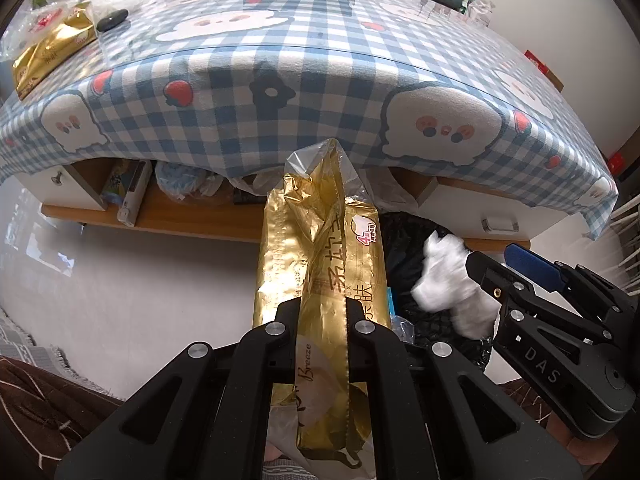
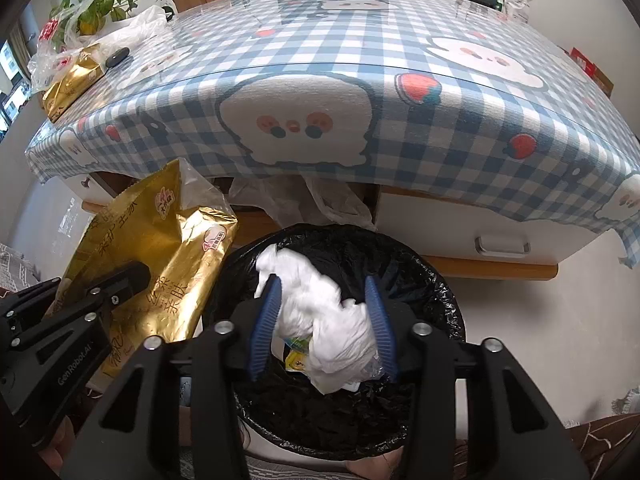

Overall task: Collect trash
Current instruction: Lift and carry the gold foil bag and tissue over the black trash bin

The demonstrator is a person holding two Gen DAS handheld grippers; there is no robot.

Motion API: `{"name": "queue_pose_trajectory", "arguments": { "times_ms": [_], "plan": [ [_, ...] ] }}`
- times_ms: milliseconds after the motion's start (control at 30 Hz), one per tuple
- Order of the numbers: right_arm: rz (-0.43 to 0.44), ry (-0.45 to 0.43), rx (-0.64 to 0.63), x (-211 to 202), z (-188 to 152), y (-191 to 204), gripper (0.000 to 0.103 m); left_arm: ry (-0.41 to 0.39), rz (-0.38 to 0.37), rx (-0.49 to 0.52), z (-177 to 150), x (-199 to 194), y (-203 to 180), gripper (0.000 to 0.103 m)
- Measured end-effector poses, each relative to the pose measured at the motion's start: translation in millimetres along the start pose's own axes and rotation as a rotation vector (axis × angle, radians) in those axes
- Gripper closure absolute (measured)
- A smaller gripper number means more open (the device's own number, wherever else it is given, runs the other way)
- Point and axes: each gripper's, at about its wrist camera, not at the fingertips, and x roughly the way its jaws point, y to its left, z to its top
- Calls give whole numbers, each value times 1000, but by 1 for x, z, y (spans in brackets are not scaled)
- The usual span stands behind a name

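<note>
My left gripper [image 1: 323, 308] is shut on a crumpled gold tissue wrapper [image 1: 320, 240], which sticks up between its black fingers. The same wrapper [image 2: 160, 248] shows in the right wrist view, just left of a bin with a black liner [image 2: 432, 280]. My right gripper [image 2: 322, 316] hangs over the bin's mouth with its blue pads [image 2: 266, 320] apart. A blurred wad of white tissue [image 2: 320, 304] lies loosely between them. From the left wrist view, the right gripper [image 1: 500, 268] and the wad [image 1: 444, 284] sit above the dark bin [image 1: 404, 264].
A low table with a blue checked cloth [image 2: 360, 60] stands right behind the bin. Another gold pack [image 2: 72, 80], a dark oval object [image 2: 118, 57] and plastic bags lie on its far left corner. A shelf with clutter [image 1: 132, 192] and a white drawer [image 2: 502, 246] are underneath.
</note>
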Motion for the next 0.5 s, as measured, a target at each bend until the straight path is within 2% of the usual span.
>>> {"name": "queue_pose_trajectory", "arguments": {
  "times_ms": [433, 500],
  "plan": [
    [-28, -43, 53, -25, -1, -37, 16, 12, -40, 48, 1, 12, -32, 99],
    [-37, -53, 72, -30, -1, -47, 14, 10, -48, 54, 2, 13, -39, 99]
  ]
}}
